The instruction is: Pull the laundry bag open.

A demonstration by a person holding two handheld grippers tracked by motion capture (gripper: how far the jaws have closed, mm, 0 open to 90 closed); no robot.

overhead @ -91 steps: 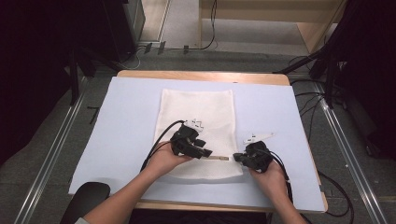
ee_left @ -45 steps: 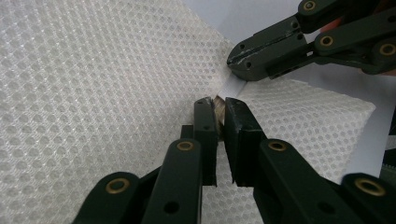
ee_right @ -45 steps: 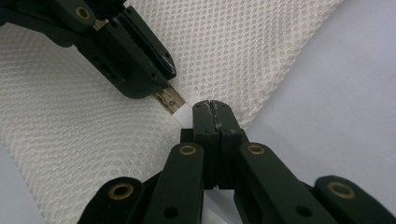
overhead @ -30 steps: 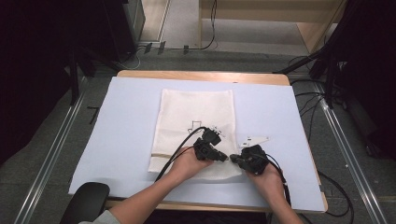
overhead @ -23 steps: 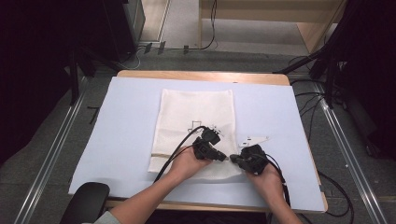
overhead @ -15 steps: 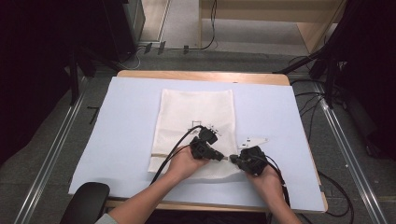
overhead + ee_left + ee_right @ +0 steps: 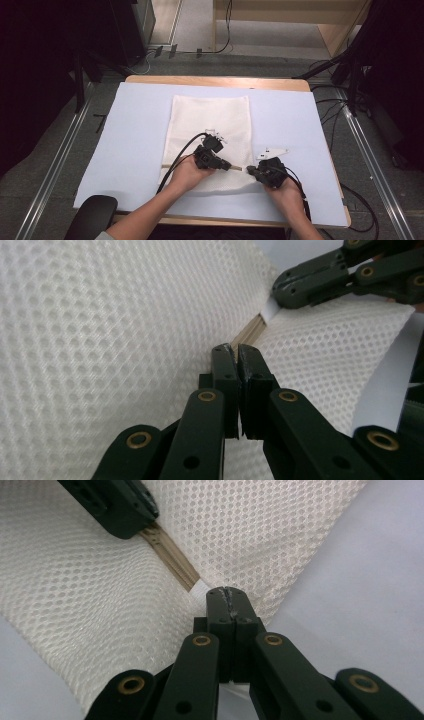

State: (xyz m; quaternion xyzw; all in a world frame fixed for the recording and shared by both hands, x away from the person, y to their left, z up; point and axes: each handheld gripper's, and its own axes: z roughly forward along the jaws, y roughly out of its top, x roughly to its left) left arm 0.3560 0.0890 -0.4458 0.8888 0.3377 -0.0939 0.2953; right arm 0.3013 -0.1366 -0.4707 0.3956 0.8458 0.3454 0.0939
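A white mesh laundry bag (image 7: 212,135) lies flat on the pale blue sheet (image 7: 125,145) that covers the wooden table (image 7: 215,80), its long side running away from the person. Across the bag near its front end runs a tan zipper strip (image 7: 239,168), and both tools work on it at the bag's right edge.

The right gripper (image 7: 251,172) has its jaws pressed together on the white end of the strip, right at the corner of the bag (the right gripper view shows the tab pinched between the tips (image 7: 227,594)). The left gripper (image 7: 227,166), just beside it over the bag, is likewise clamped, apparently on the zipper's slider, though the jaw tips (image 7: 234,351) hide what they hold. A short stretch of tan strip shows between the two tools.

The step in hand looks like working the zipper: one tool anchors the end while the other draws the slider along. The next move likely calls for the right gripper to hold firm at the bag's corner and the left to pull straight along the strip, low and level with the bag, so the mesh does not bunch or snag.
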